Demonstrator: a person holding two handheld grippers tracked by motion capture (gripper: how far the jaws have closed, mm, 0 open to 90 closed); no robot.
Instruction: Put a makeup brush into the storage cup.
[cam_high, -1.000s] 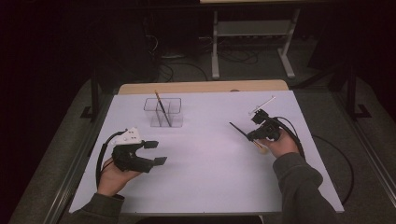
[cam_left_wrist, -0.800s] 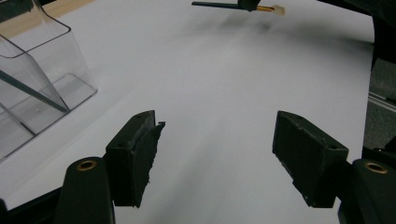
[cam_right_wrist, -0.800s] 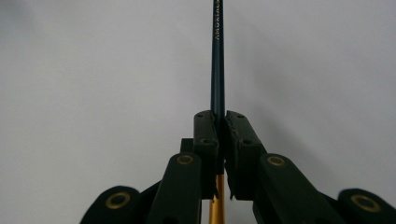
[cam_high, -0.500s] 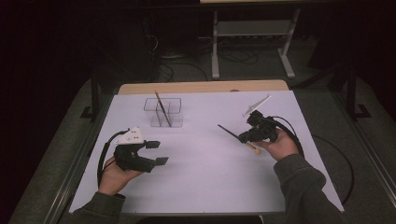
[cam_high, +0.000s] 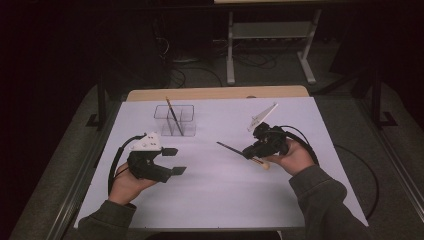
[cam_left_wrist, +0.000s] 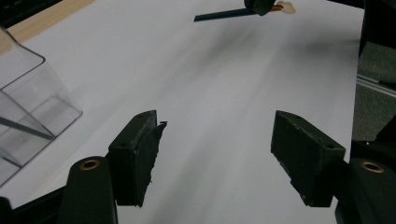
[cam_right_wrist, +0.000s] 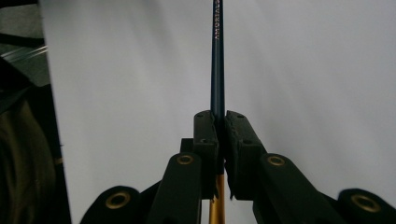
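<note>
A lab or test room. A white table (cam_high: 210, 200) stands on dark carpet (cam_high: 60, 175). Cables (cam_high: 200, 75) and a metal stand (cam_high: 270, 37) lie behind.

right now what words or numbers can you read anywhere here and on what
Pencil, held between the jaws of the right gripper: small pale lettering runs along the dark blue barrel; it looks like "AMORIGINY", but it is too small and blurred to be sure.
Clear organizer box, white table cover, left gripper: no readable text.
</note>
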